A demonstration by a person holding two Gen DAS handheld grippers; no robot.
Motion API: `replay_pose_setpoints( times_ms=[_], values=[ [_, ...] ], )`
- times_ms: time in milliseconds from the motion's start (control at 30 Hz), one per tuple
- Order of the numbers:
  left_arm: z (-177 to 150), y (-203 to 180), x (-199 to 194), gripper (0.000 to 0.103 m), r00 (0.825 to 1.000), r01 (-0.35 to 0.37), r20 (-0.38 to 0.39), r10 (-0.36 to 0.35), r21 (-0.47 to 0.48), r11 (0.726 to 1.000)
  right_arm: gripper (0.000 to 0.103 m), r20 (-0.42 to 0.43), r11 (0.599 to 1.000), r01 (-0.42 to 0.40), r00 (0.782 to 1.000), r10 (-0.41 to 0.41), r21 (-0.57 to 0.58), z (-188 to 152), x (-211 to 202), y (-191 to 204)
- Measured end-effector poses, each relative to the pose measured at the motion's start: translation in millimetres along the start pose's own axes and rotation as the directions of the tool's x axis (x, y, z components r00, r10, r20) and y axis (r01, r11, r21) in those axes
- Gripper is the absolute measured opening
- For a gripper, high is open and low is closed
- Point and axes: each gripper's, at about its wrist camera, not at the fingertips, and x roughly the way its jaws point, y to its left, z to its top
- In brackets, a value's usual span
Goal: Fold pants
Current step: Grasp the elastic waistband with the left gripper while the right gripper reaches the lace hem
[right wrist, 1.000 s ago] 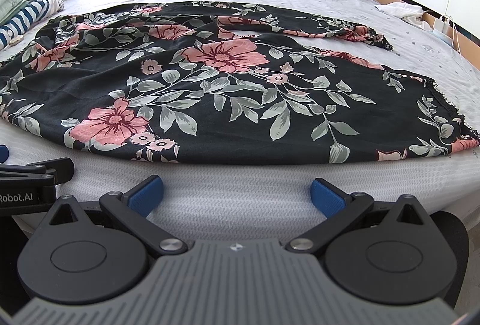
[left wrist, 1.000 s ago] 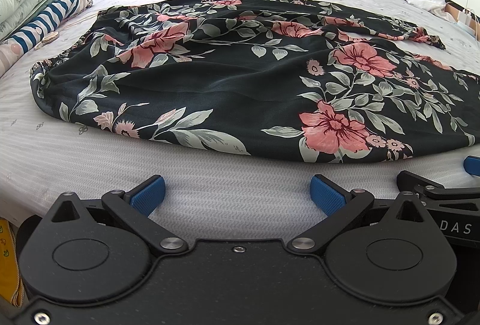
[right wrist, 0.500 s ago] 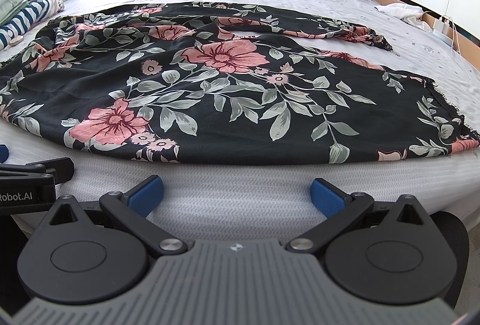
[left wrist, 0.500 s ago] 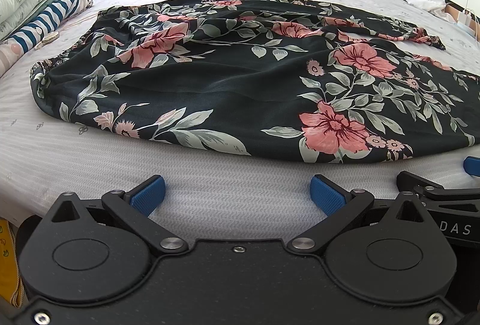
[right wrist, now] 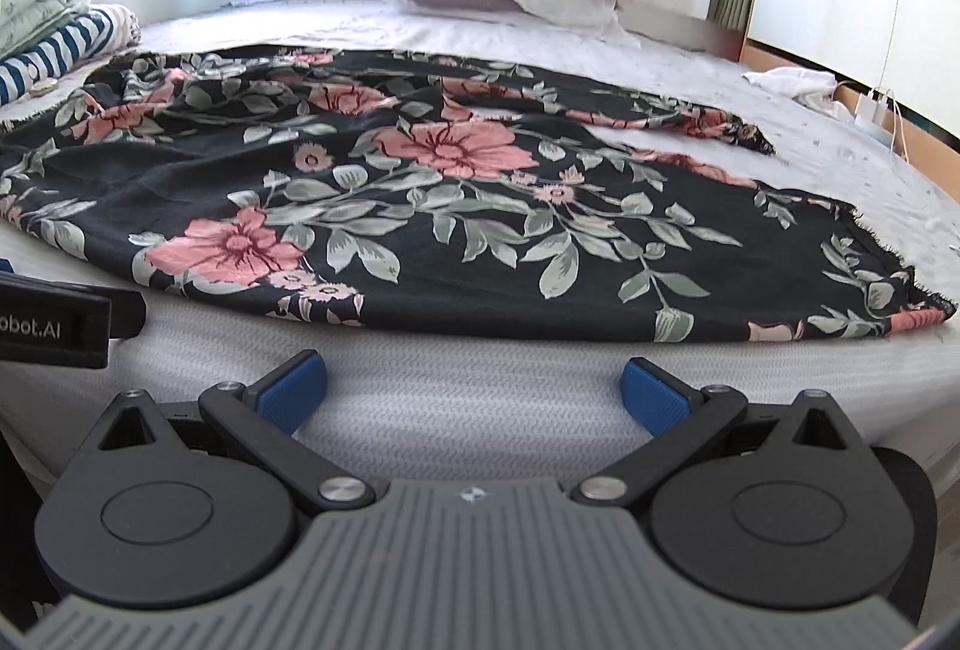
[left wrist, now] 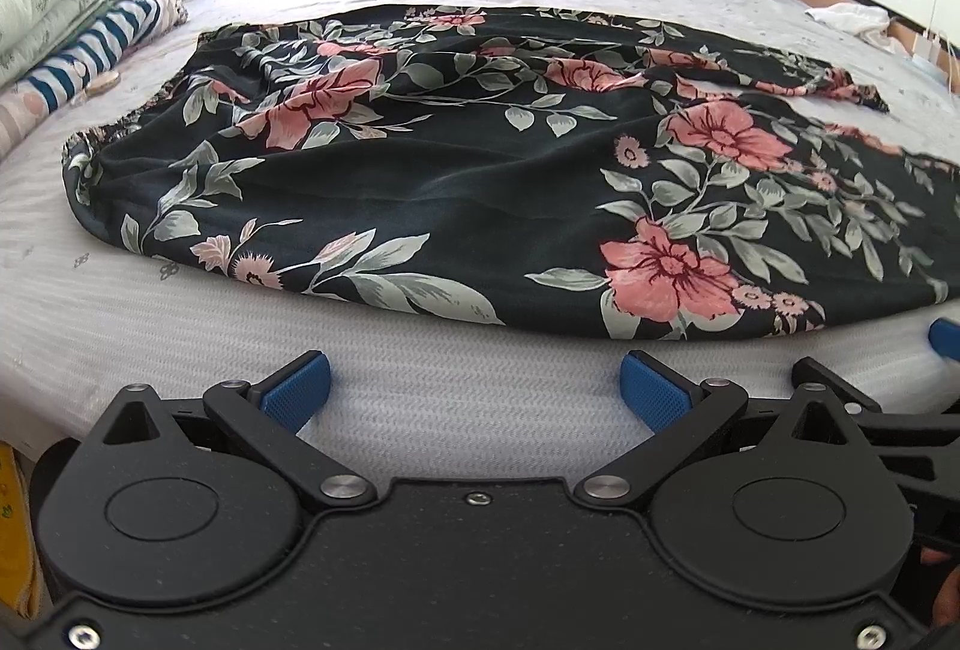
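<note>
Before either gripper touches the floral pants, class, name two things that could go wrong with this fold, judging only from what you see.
1. The pants lie rumpled, one leg trailing to a twisted end; folding now would likely trap creases.
2. Both the left gripper and right gripper are open over bare bedsheet, short of the hem; closing there might pinch sheet along with the fabric.

The left gripper [right wrist: 54, 329], at the right wrist view's left edge, reads "obot.AI".
</note>
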Motion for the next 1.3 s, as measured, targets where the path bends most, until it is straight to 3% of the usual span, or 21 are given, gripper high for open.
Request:
replay_pose_setpoints(
  times_ms=[100,233,400,633,867,1067,1267,1300],
  values=[
    [7.4,11.2,-6.5,0.103,0.999,0.036,0.011,-0.036,-0.048,0.998,0.103,0.002,0.995,-0.044,0.999,0.044,0.094,5.9,-6.8,-12.0],
    [22.3,32.1,-20.1,0.103,0.996,0.029,0.091,-0.019,-0.102,0.994,0.103,0.08,0.983,-0.086,0.994,0.074,0.16,13.2,-20.6,-23.4],
    [45.9,70.8,-23.6,0.103,0.982,-0.04,0.175,0.077,-0.206,0.978,0.103,0.178,0.974,-0.116,0.981,0.082,0.192,31.3,-25.6,-33.5],
    [66.4,133.0,-5.0,0.101,0.955,-0.18,0.174,0.239,-0.298,0.937,0.1,0.177,0.965,-0.132,0.98,0.092,0.229,46.3,-6.3,-40.3],
    [69.1,194.0,19.0,0.099,0.927,-0.258,0.14,0.348,-0.435,0.862,0.089,0.16,0.964,-0.075,0.987,0.035,0.253,47.8,9.0,-43.9],
    [68.5,236.2,37.7,0.099,0.905,-0.281,0.125,0.406,-0.539,0.794,0.083,0.101,0.972,-0.021,0.995,-0.003,0.236,41.5,24.7,-44.6],
    [80.4,271.6,69.4,0.08,0.886,-0.325,0.065,0.459,-0.619,0.715,0.08,0.043,0.971,0.012,0.999,-0.023,0.239,33.9,36.6,-44.2],
    [81.9,277.0,74.7,0.067,0.885,-0.331,0.051,0.462,-0.63,0.702,0.08,0.037,0.971,0.015,0.999,-0.025,0.24,32.8,38.0,-44.1]
  ],
)
